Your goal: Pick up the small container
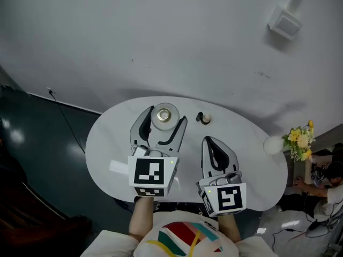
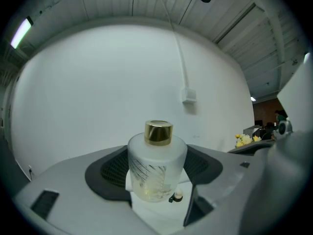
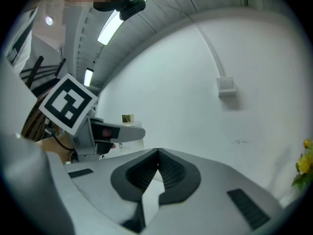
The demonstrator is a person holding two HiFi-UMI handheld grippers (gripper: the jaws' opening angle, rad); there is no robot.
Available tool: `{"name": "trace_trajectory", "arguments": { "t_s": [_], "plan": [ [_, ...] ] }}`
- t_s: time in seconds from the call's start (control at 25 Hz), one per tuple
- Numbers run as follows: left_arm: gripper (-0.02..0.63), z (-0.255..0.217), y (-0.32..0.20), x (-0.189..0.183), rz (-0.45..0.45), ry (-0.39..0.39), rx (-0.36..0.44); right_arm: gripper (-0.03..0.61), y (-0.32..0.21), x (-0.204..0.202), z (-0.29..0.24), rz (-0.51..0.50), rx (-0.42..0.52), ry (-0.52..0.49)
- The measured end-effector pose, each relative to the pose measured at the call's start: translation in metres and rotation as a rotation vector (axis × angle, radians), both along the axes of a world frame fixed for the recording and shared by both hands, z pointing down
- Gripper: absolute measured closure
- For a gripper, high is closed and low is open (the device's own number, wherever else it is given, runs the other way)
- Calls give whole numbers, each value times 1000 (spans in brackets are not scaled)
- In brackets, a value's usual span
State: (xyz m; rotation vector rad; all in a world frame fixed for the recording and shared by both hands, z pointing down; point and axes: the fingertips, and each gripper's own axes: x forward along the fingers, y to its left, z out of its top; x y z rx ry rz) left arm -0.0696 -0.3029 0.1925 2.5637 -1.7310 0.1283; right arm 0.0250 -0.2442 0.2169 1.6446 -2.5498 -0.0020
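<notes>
Left gripper view: the left gripper [image 2: 157,155] has its 2 jaws closed in on the small container [image 2: 156,173], a frosted bottle with a gold cap. A ribbed pad lies against each side of its body.
Container place: upright between the left jaws, set back among the pads rather than at their tips. No view shows whether its base rests on the counter [image 1: 107,138] or hangs just clear of it.
Right gripper: the right gripper [image 3: 157,153] has its jaws pressed together on nothing. It hangs just right of the left gripper and nearer the person.
Step in hand (a judgement): securing the hold and lifting.
Doing it well: squeeze on the body, not the cap. The frosted wall looks smooth and likely slippery, so the pressure should be firm and even. Lift straight up and keep the container upright.
Close neighbour: 1 tiny dark-capped vial [image 1: 202,118] stands ahead and to the right of the left jaws, near the right-hand tip. A swing that way could knock it.
Edges: the counter's far edge runs close beyond the left jaw tips, with the wall [image 1: 161,36] behind it.
Open room: there is free space above, and bare counter to the left of the left gripper.
Far right: a white round object [image 1: 273,144] and yellow flowers [image 1: 300,139] sit well apart from both grippers.
</notes>
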Motion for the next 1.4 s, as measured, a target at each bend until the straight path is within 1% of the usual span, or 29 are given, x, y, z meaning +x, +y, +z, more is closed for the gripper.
{"name": "trace_trajectory", "arguments": {
  "t_s": [0.2, 0.28, 0.4, 0.52, 0.6, 0.84, 1.04, 1.16, 1.4],
  "plan": [
    [267, -9, 46, -2, 35, -60, 60, 566, 15, -4, -19, -25, 54, -5],
    [267, -8, 59, -2, 27, -50, 86, 566, 21, -5, -21, -41, 73, 2],
    [267, -6, 75, -5, -5, 1, 102, 566, 30, -7, -18, -58, 78, 6],
    [267, -3, 88, -7, -15, -5, 99, 566, 37, -9, -16, -69, 72, 0],
    [267, -4, 92, -7, -23, -18, 111, 566, 40, -10, -15, -74, 73, -6],
    [267, -11, 99, -8, -44, -15, 138, 567, 46, -7, -15, -62, 87, -10],
    [267, -4, 102, -7, -45, -36, 120, 567, 49, -7, -12, -62, 75, -14],
    [267, -4, 102, -6, -40, -46, 123, 566, 49, -7, -12, -59, 80, -17],
    [267, -5, 102, -4, -35, -45, 128, 568, 51, -5, -8, -59, 60, -12]
  ]
}}
